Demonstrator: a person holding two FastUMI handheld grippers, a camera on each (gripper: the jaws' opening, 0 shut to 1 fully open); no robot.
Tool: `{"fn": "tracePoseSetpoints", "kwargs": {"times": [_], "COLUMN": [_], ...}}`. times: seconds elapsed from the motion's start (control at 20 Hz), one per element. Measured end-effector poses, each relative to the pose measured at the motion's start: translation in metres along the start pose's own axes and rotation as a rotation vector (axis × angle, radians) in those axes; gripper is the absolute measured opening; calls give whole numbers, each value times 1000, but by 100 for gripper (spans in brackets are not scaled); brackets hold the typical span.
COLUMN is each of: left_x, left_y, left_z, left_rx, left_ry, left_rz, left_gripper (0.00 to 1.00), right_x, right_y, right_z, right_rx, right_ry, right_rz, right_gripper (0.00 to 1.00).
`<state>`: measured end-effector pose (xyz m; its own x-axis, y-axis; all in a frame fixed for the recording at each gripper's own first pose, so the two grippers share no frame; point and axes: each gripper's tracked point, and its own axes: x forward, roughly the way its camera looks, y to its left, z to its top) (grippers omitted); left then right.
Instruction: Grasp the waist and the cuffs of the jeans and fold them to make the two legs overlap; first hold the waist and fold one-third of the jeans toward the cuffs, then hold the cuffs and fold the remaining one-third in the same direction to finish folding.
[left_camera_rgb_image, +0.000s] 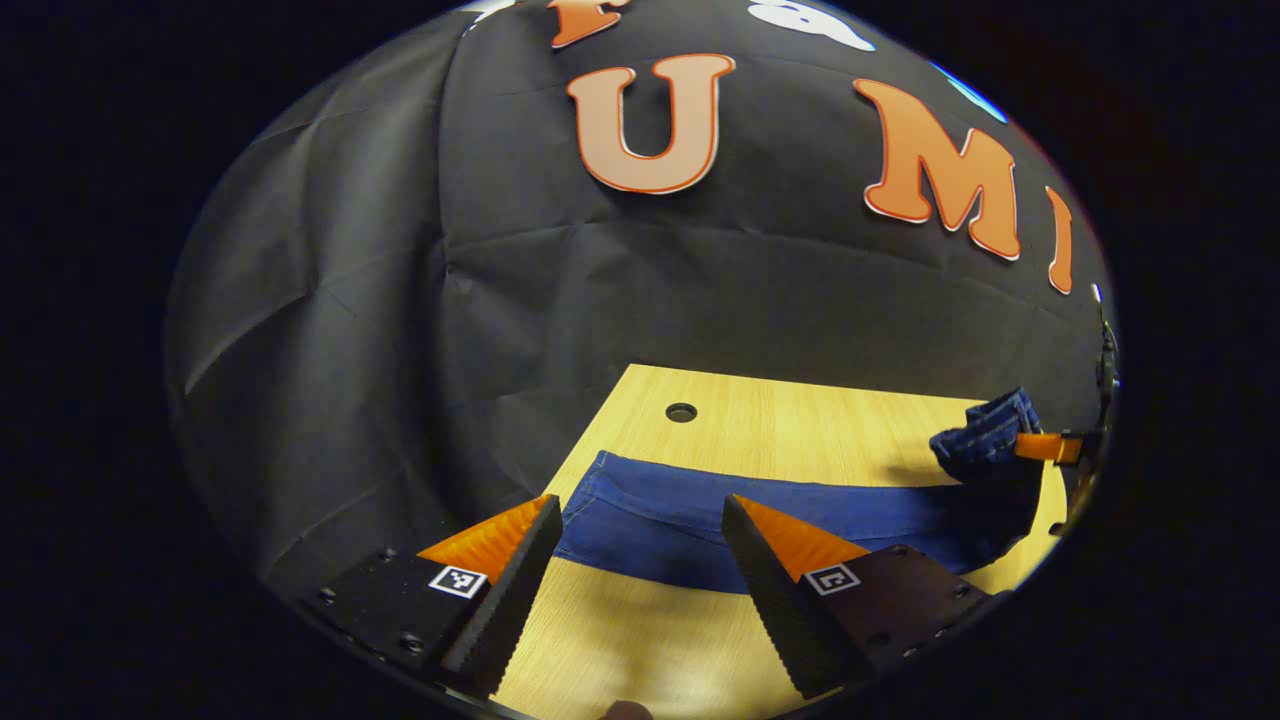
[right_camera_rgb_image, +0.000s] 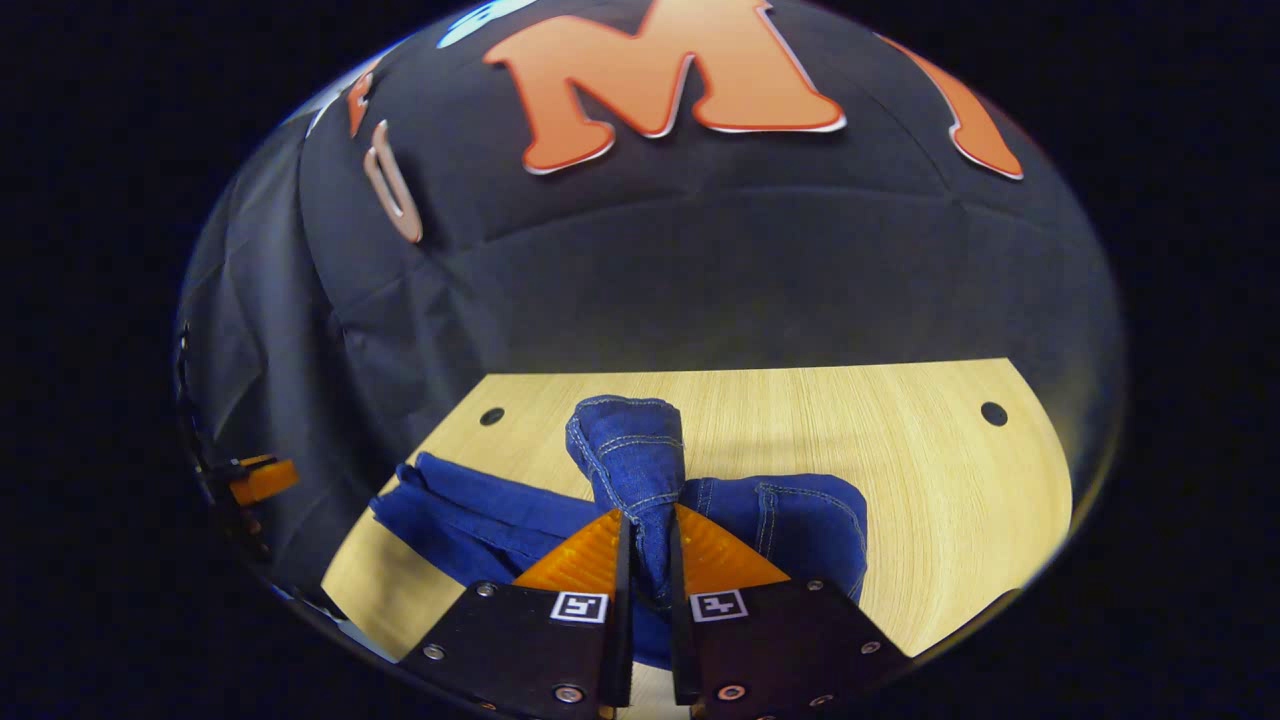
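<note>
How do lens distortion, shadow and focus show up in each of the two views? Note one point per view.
Left gripper view: the fisheye lens bows the table edges, and the open left claw casts a soft shadow on the wood below the jeans. Right gripper view: the table's far edge curves at its ends, the denim pinched in the right claw looks sharp, and its stitching reads clearly.

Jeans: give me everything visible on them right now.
The jeans are dark blue denim with lighter stitched seams, lying lengthwise on the light wooden table. Most of the cloth rests flat as a long band in the left gripper view. One end is bunched into a stitched fold and lifted off the table, pinched between the fingers of the right gripper, whose jaws are closed on it. The left gripper hovers open over the other end without touching it. Which end is the waist I cannot tell.
</note>
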<state>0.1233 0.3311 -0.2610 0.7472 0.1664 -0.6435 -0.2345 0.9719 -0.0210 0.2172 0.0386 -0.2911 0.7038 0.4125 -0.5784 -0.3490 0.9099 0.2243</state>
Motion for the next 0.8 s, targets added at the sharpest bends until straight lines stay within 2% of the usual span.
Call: {"fn": "tracePoseSetpoints", "kwargs": {"times": [0.15,0.25,0.3,0.45,0.5,0.55,0.6,0.65,0.7,0.8], "left_x": [6,8,10,18,22,27,33,37,43,56], "left_y": [17,26,30,41,45,49,50,54,57,67], "left_z": [-6,-9,-10,-18,-21,-24,-30,-36,-42,-54], "left_rx": [-27,-44,-53,-92,-110,-131,-158,-188,-224,-308], "left_ry": [11,18,22,49,60,73,92,115,141,201], "left_rz": [8,6,1,-23,-30,-42,-55,-65,-81,-101], "left_gripper": [99,99,99,99,99,96,99,98,98,98], "right_x": [-2,-8,-8,-17,-22,-26,-32,-38,-44,-56], "right_y": [4,-1,3,13,15,14,10,6,4,-1], "right_z": [-7,-5,-1,10,12,15,19,23,28,35], "right_rx": [-29,-23,-17,-23,-27,-29,-32,-39,-44,-48], "right_ry": [48,59,44,14,2,-5,-20,-31,-46,-68], "right_rz": [3,-2,-5,-11,-27,-41,-59,-80,-101,-138], "right_gripper": [16,24,38,49,60,64,67,78,84,91]}}
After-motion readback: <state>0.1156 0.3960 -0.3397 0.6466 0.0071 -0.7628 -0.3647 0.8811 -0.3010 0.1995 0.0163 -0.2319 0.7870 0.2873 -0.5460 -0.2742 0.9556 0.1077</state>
